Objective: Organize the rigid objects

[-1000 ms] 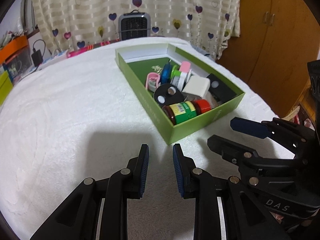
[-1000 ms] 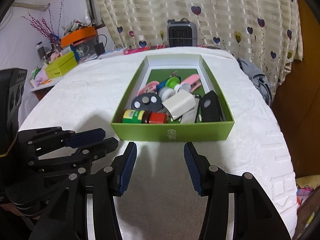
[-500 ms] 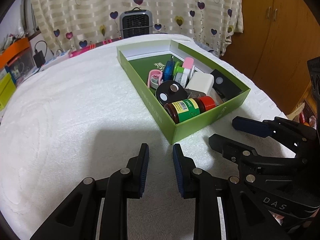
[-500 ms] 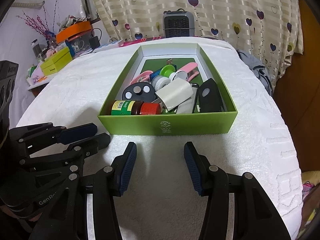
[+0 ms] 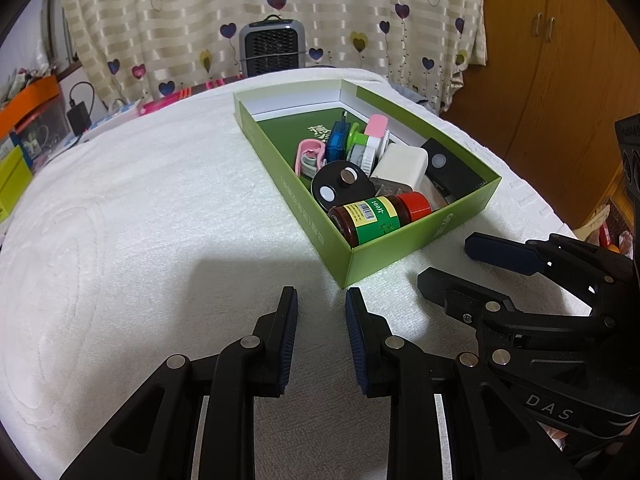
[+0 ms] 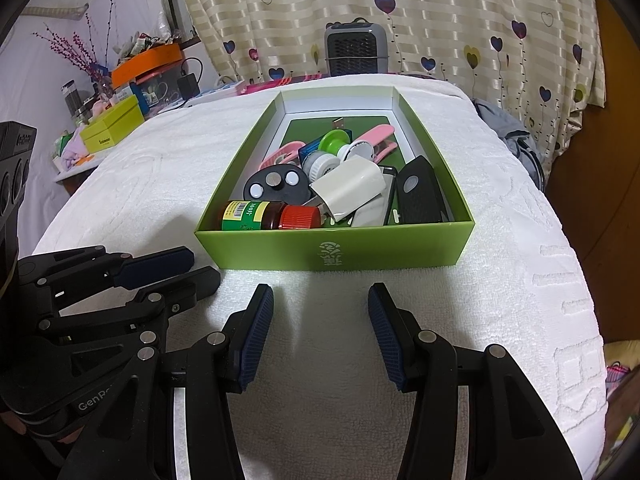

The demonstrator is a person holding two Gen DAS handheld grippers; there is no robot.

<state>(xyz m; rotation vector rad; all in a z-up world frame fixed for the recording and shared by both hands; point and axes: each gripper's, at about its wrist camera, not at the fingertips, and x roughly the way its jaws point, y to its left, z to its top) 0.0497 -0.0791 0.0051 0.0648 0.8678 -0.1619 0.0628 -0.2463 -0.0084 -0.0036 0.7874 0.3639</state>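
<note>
Right wrist view, green box (image 6: 384,246) near edge just beyond spread empty fingers (image 6: 260,330), bare white towel (image 6: 520,280) around

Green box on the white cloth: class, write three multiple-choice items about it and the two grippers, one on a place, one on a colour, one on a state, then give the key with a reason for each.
1. Where in the green box does the brown bottle lie?
A. against the near wall
B. at the far end
C. outside, on the cloth

2. What colour is the bottle's cap?
A. blue
B. red
C. white

3. What do the left gripper and right gripper hold?
A. each a clip
B. the box wall
C. nothing

Key: 1 A, the bottle lies on its side just behind the near wall. 2 B, the ribbed cap is red. 3 C, both stand open over the white cloth, short of the box.
</note>
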